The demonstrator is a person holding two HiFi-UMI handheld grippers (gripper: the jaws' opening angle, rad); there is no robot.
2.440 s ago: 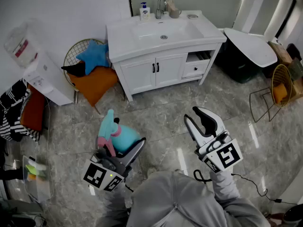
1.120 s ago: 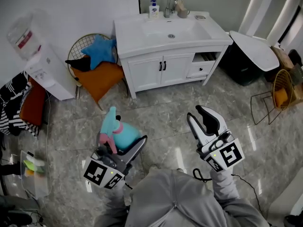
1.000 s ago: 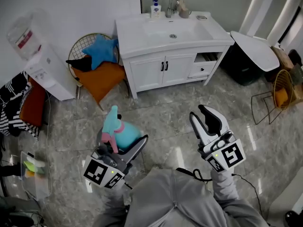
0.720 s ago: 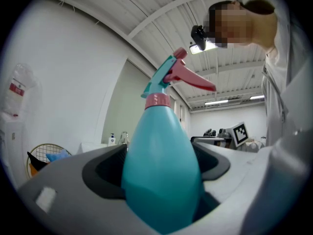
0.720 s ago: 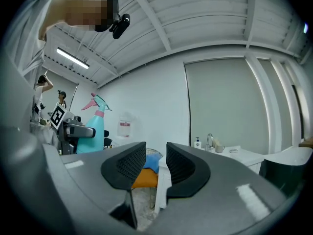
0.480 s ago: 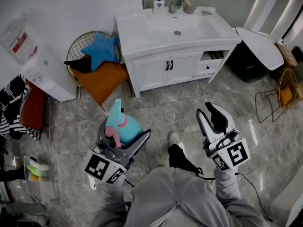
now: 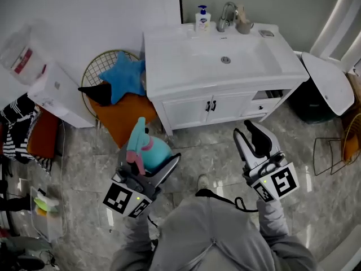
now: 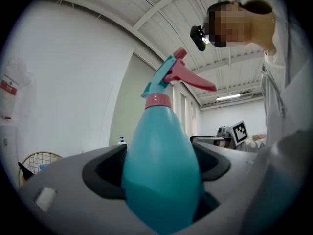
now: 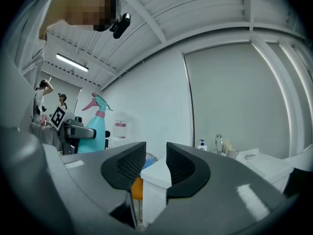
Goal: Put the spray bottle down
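Note:
A teal spray bottle [image 7: 142,150] with a pink trigger stands upright between the jaws of my left gripper [image 7: 149,159], which is shut on its body and holds it above the floor at waist height. In the left gripper view the spray bottle [image 8: 161,170] fills the gap between both jaws. My right gripper [image 7: 252,138] hovers to the right, apart from the bottle, with its jaws a narrow gap apart and nothing between them. From the right gripper [image 9: 156,163] view, the spray bottle [image 9: 95,126] shows at the left in the other gripper.
A white vanity [image 7: 180,72] with sink, faucet [image 7: 227,16] and soap bottle [image 7: 203,20] stands just ahead. A wire chair with an orange cushion [image 7: 115,114] and blue star pillow [image 7: 127,75] is to its left, with a water dispenser [image 7: 51,89] beyond. A white-lidded bin [image 7: 327,83] stands right.
The person has stepped forward, so the vanity and chair are nearer and lower in view. Both grippers keep their poses; the left still holds the bottle.

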